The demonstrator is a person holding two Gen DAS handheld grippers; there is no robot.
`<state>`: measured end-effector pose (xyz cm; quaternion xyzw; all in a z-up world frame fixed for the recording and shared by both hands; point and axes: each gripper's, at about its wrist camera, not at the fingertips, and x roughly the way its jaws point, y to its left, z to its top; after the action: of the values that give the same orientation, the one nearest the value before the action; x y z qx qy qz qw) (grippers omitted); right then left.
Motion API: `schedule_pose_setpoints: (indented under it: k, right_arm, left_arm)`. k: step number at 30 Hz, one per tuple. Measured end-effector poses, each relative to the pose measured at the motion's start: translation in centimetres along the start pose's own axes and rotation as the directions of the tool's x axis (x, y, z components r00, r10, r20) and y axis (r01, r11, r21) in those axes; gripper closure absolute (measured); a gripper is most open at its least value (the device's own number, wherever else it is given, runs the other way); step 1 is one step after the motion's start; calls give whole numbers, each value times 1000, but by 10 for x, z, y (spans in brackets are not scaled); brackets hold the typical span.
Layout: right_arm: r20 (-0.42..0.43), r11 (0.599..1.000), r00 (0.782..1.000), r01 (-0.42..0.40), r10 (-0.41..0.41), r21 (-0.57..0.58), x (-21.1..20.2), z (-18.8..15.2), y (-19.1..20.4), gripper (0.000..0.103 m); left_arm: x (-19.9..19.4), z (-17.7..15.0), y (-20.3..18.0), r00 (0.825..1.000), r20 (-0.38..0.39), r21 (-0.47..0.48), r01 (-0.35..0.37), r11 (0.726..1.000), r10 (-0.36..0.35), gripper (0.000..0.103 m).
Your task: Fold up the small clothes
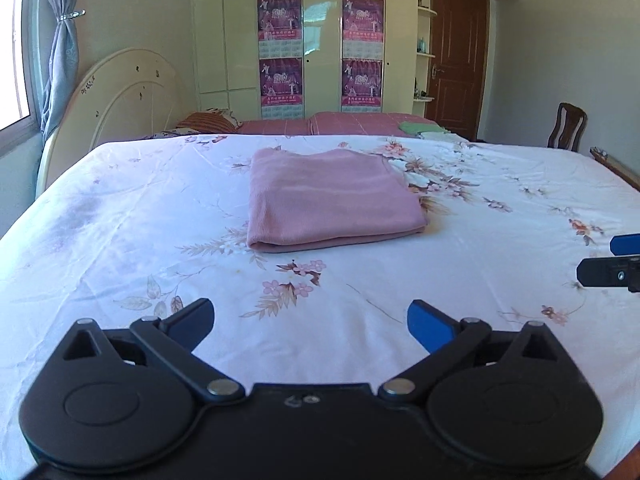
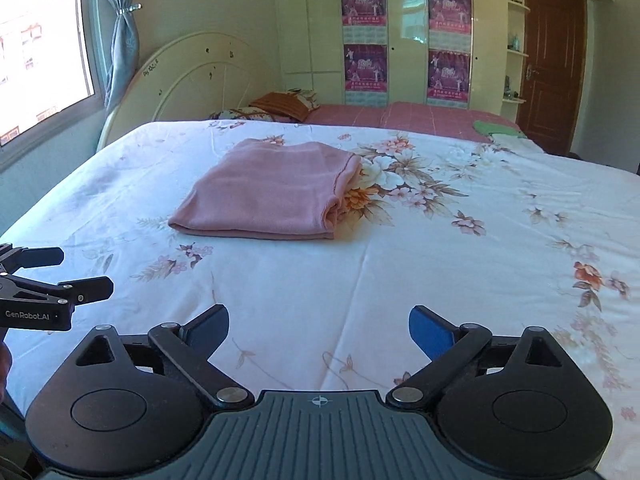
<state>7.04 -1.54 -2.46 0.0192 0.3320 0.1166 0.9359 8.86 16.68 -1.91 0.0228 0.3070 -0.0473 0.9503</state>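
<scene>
Bed: white floral sheet (image 1: 160, 208), cream curved headboard (image 1: 120, 96)
Pillows: striped, beside the headboard (image 2: 280, 106)
Wardrobe: cream doors (image 1: 320, 20) bearing four purple posters (image 1: 280, 18)
Door: brown wood (image 1: 456, 60)
Chair: wooden, right of bed (image 1: 568, 124)
Window: blue curtain tied back (image 2: 120, 20)

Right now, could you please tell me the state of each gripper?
Left gripper: open, holding nothing, back from the folded pink garment.
Right gripper: open, holding nothing, above the floral bedsheet.
</scene>
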Motion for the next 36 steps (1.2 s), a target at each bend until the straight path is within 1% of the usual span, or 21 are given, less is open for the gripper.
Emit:
schedule_pose_setpoints:
  k: [2, 5, 7, 8, 11, 13, 16, 18, 20, 23, 29, 36]
  right_arm:
    - [26, 1000, 1000, -4, 4, 9, -28, -4, 5, 1]
    - [60, 1000, 998, -12, 11, 13, -61, -5, 13, 1]
    - [76, 999, 996, -39, 37, 24, -78, -3, 16, 1]
    - [87, 998, 995, -47, 44, 31, -88, -2, 18, 1]
    - [106, 999, 994, -26, 22, 46, -107, 2, 23, 1]
    - [126, 999, 992, -8, 2, 46, -117, 4, 26, 1]
    - [144, 999, 989, 22, -27, 40, -130, 3, 30, 1]
    - [149, 999, 988, 26, -31, 37, -137, 1, 32, 1]
    - [157, 999, 987, 25, -30, 32, -142, 0, 32, 1]
    - [169, 1000, 985, 23, -26, 18, -149, 0, 34, 1]
    - [197, 999, 980, 33, -34, 5, -156, 3, 35, 1]
    - [212, 999, 977, 37, -34, -12, -157, 6, 40, 1]
  left_arm:
    - [-22, -1, -2, 1000, 5, -12, 10, 1000, -10, 0]
    - [-50, -1, -5, 1000, 29, 1, 9, 1000, -9, 0]
    - [-65, 0, -5, 999, 43, -10, 7, 1000, -7, 0]
    - [-73, 1, -6, 998, 57, -19, -4, 1000, 5, 0]
    - [-94, 5, -9, 994, 100, -32, -42, 999, 45, 0]
    - [-103, 7, -13, 991, 122, -33, -49, 998, 53, 0]
    - [-115, 9, -18, 988, 143, -28, -49, 998, 53, 0]
    - [-120, 10, -22, 987, 153, -20, -54, 998, 56, 0]
    - [-123, 11, -24, 989, 149, -16, -14, 1000, 16, 0]
    - [-127, 12, -27, 987, 162, -9, 4, 1000, -3, 0]
    - [-132, 12, -32, 981, 194, 13, -5, 1000, 2, 0]
    - [-134, 13, -29, 980, 200, 20, -8, 1000, 4, 0]
